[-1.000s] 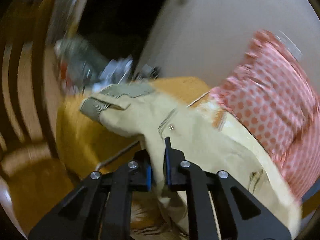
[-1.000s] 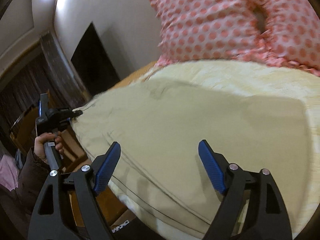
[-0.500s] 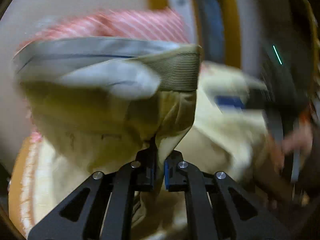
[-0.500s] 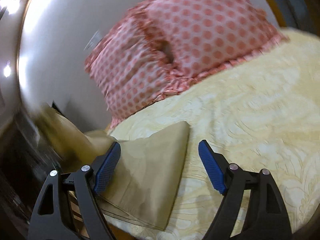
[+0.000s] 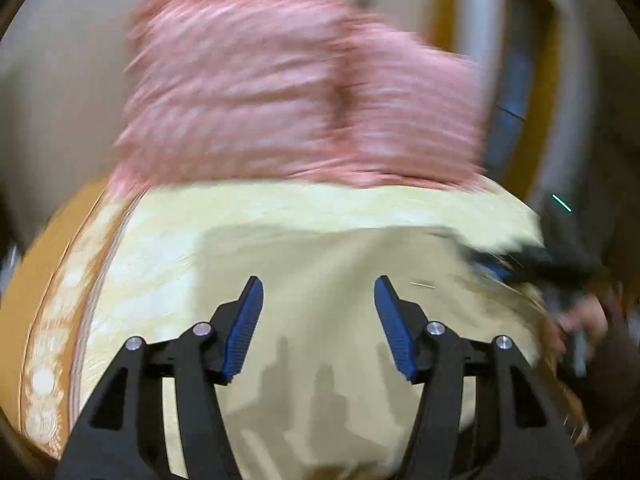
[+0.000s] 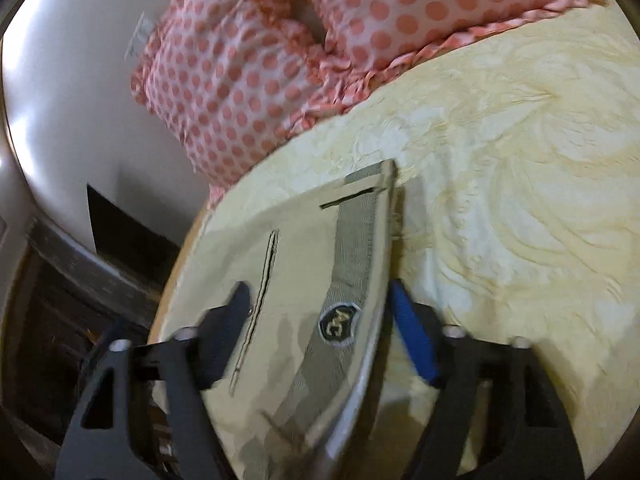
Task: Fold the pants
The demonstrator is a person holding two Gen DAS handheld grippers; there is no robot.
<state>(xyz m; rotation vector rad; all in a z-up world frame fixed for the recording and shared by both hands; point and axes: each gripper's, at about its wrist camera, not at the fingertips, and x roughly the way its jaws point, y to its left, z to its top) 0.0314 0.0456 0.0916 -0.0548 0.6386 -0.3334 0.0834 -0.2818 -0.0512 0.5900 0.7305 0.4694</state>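
The beige pants (image 5: 320, 256) lie folded flat on the pale yellow bedspread (image 5: 160, 240). My left gripper (image 5: 318, 320) is open and empty just above them. In the right wrist view the pants (image 6: 296, 280) show their grey waistband (image 6: 352, 256) with a round dark logo patch (image 6: 339, 318) and a stitched pocket slit. My right gripper (image 6: 320, 320) is open, its fingers straddling the waistband end of the pants. It also shows blurred at the right edge of the left wrist view (image 5: 516, 264), with the hand that holds it.
Pink polka-dot pillows (image 6: 328, 28) lean against the white wall at the head of the bed. The bed's wooden edge (image 5: 52, 248) runs down the left. A dark opening (image 6: 116, 224) and dark furniture lie beyond the bed's left side.
My left gripper has let go of the pants and opened; the pants have come down folded onto the bed. My right gripper has moved in over the waistband end.
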